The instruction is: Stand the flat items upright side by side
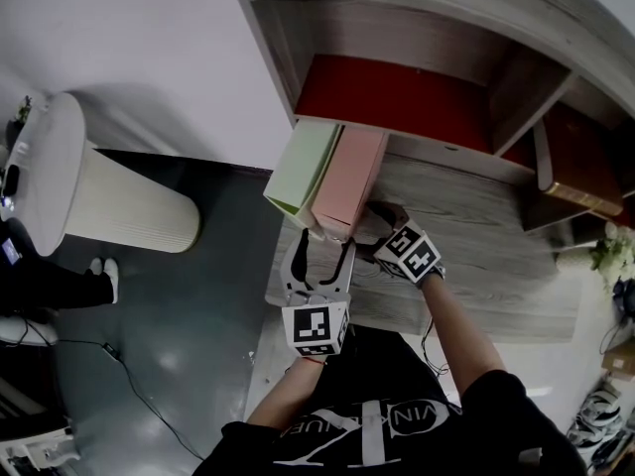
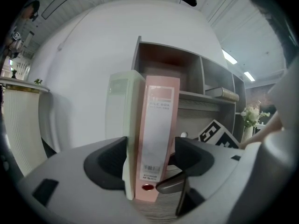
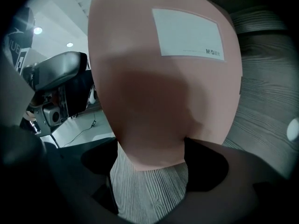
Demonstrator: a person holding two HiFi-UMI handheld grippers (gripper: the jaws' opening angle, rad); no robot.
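Two file boxes stand upright side by side at the left end of the wooden desk: a pale green one and a pink one to its right. My left gripper faces their spines. Its jaws are wide open and both spines stand between the pads, close to them. My right gripper is at the pink box's right side near its front end. It is open, and the pink broad face fills its view, with the lower corner between the jaws.
A shelf unit with a red back panel rises behind the boxes. A book lies in its right compartment. The green box stands at the desk's left edge, with grey floor below. A white round stand is on the floor at left, and flowers at far right.
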